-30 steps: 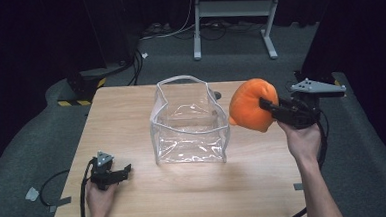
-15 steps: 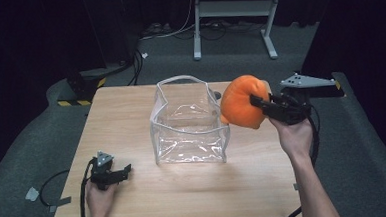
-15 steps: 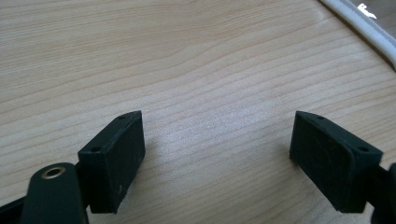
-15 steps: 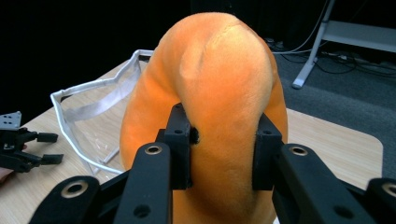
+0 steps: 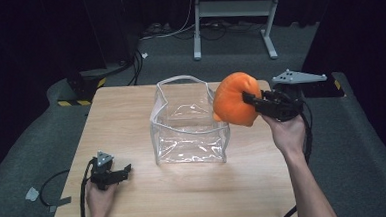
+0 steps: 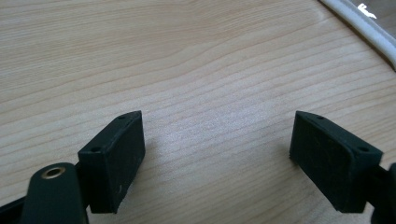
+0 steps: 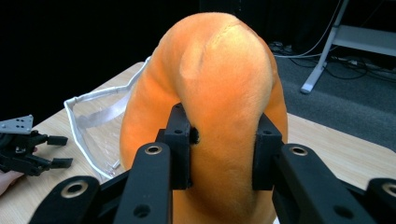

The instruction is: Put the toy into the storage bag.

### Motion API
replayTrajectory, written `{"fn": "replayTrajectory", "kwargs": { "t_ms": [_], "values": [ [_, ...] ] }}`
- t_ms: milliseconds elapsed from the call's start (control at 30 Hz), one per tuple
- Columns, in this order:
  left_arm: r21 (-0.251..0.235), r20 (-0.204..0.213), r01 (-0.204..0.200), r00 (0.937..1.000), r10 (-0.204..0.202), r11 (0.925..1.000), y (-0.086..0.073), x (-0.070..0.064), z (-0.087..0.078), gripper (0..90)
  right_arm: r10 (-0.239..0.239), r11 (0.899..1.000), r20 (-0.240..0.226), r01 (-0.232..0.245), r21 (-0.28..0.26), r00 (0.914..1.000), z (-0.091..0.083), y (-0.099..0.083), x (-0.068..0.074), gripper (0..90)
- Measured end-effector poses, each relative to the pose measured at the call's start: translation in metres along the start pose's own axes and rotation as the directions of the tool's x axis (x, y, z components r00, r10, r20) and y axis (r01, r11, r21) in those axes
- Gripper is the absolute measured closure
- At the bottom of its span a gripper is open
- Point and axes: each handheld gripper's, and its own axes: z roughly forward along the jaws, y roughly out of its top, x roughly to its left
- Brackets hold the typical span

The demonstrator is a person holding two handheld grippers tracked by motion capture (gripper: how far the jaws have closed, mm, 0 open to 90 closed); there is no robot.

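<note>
Since the earlier frames, the right gripper (image 5: 253, 101) has carried the orange plush toy (image 5: 233, 106) to the left, so the toy now hangs at the right rim of the clear plastic bag (image 5: 189, 123), partly over its open top. At the near left corner of the wooden bench (image 5: 131, 111), the left gripper (image 5: 125, 172) rests low in the person's left hand (image 5: 99, 201), as before; in the left gripper view its jaws stand wide apart over bare wood, holding nothing. Farther away, in the right gripper view, the jaws are pressed into the soft toy from both sides and hold it above the bench. Behind the bench, cables and a white metal stand (image 5: 236, 8) lie on the grey floor.
</note>
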Motion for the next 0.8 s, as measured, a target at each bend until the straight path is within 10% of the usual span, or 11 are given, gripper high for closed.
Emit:
{"fn": "replayTrajectory", "kwargs": {
  "t_ms": [800],
  "values": [
    [0.000, 0.000, 0.000, 1.0000, 0.000, 1.0000, 0.000, 0.000, 0.000, 18.2, -0.032, 0.999, -0.042, 0.033, 0.005, 0.9986, 0.020, 0.013, 0.020, 67.3]
  ]
}}
